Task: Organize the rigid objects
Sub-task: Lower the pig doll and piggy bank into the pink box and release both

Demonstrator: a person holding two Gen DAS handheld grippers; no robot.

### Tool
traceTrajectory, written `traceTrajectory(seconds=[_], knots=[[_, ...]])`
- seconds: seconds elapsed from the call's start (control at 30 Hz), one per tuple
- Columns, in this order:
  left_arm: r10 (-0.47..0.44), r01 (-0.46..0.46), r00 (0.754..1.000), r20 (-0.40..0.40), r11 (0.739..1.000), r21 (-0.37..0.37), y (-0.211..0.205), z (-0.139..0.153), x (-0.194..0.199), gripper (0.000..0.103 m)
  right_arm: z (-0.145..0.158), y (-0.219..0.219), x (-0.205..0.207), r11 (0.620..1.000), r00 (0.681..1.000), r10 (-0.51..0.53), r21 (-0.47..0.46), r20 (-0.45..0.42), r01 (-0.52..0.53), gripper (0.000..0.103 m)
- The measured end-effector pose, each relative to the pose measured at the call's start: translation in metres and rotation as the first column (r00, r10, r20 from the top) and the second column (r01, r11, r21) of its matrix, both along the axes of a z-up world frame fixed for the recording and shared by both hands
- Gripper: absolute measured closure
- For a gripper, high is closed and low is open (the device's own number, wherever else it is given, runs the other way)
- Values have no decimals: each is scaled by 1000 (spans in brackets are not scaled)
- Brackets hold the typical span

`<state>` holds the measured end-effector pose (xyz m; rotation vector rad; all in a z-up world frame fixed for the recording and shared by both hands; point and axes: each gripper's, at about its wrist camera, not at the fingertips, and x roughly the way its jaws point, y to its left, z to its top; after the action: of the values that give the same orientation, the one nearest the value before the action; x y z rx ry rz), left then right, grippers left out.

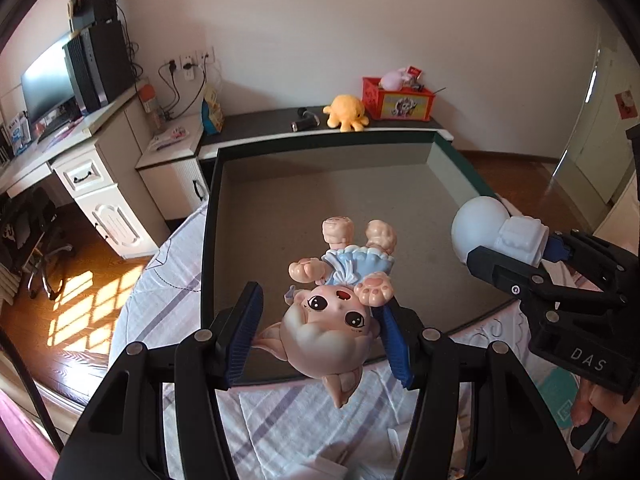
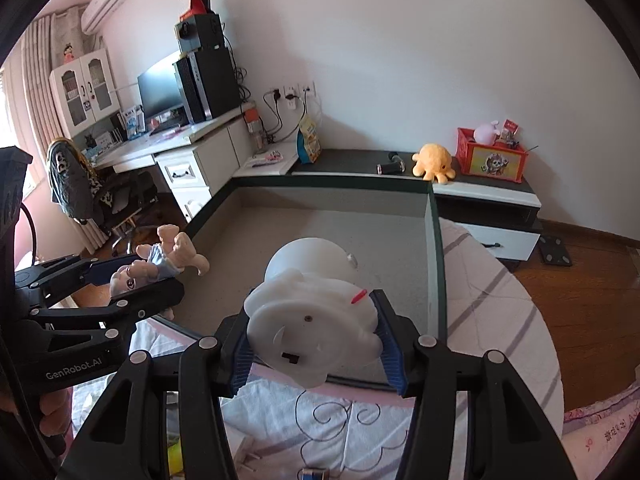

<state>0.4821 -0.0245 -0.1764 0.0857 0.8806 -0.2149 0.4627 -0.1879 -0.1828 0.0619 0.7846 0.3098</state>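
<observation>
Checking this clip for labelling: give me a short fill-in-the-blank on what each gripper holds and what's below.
1. The left gripper is shut on a pink ____.
2. The right gripper grips a toy coloured ____.
3. Both toys hang over a big, open ____.
4. On the shelf behind, the orange plush sits beside a ____ crate.

Missing: doll; white; box; red

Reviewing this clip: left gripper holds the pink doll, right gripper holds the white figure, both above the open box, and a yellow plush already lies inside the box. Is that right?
Not quite. The yellow plush is not in the box; it sits on the dark cabinet top behind it, as the right wrist view shows. The rest stands: the left gripper holds the pink doll and the right gripper holds the white figure above the box.
</observation>
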Motion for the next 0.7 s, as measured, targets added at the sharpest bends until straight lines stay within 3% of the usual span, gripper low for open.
traceTrajectory(seconds=[0.13, 0.2, 0.27, 0.37, 0.47, 0.5, 0.57, 0.63, 0.7], knots=[[21, -17, 997, -73, 999, 52, -3, -20, 23, 46, -21, 5, 22, 1000, 998, -9, -22, -68, 8, 49], [21, -18, 998, -67, 999, 47, -4, -25, 24, 45, -28, 2, 27, 1000, 996, -18, 0, -88, 18, 49], [21, -19, 999, -43, 999, 43, -4, -23, 22, 34, -32, 0, 28, 999, 995, -24, 20, -102, 26, 47], [26, -27, 999, 34, 999, 27, 0, -6, 4, 21, -27, -1, 18, 998, 996, -46, 31, -74, 48, 37], [40, -43, 991, 131, 999, 19, 7, 18, -29, 16, -6, -6, -4, 997, 998, -64, 31, 7, 64, 20], [49, -52, 984, 173, 999, 12, 10, 27, -44, 14, 4, -8, -17, 997, 997, -70, 39, 44, 68, 20], [71, -74, 964, 255, 997, 3, 16, 44, -77, 2, 25, -9, -47, 995, 989, -89, 45, 117, 84, 19], [100, -101, 933, 347, 995, -14, 22, 59, -116, 0, 46, -8, -82, 994, 974, -105, 37, 203, 99, 17], [129, -131, 898, 420, 991, -24, 24, 72, -150, 0, 63, -6, -118, 994, 954, -112, 31, 277, 107, 7]])
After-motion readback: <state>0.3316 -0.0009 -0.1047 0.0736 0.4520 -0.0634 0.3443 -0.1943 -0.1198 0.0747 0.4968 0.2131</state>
